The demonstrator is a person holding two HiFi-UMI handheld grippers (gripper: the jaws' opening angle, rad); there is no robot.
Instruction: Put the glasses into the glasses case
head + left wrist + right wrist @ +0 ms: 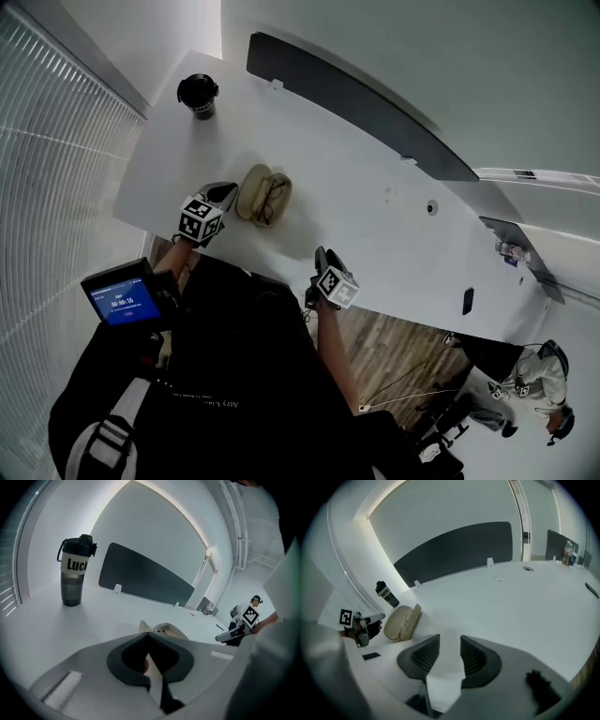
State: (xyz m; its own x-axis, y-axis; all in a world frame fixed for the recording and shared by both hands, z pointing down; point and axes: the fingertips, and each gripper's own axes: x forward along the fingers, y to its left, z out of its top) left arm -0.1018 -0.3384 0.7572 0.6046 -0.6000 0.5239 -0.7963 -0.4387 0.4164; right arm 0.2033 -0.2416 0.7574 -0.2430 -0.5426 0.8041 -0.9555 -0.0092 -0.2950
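**Glasses in the open case, lid not yet shut**

The left gripper point(149, 637) has its dark pads together at the tips with nothing between them. It points at the glasses case point(251, 192), which sits just beyond. The right gripper point(450, 645) has its jaws apart and empty, its ribbed, rubbery pads over bare table near the front edge, well apart from the case.

The glasses point(273, 200) lie inside one half of the case, and the other half is folded open beside it.

The likely trouble is in closing it. The case looks light and the table point(375, 225) is smooth and white, so a push from one side with no counter-hold would probably slide the case instead of swinging the lid. I cannot tell whether the temples lie fully down. If one stands proud, the lid could pinch or bend it.

The case is a cream oval clamshell with a soft matte skin. The glasses are thin and dark-framed. Farther back stand a smoky translucent bottle point(198, 95) with a black cap and a long, dark, flat divider point(356, 103).
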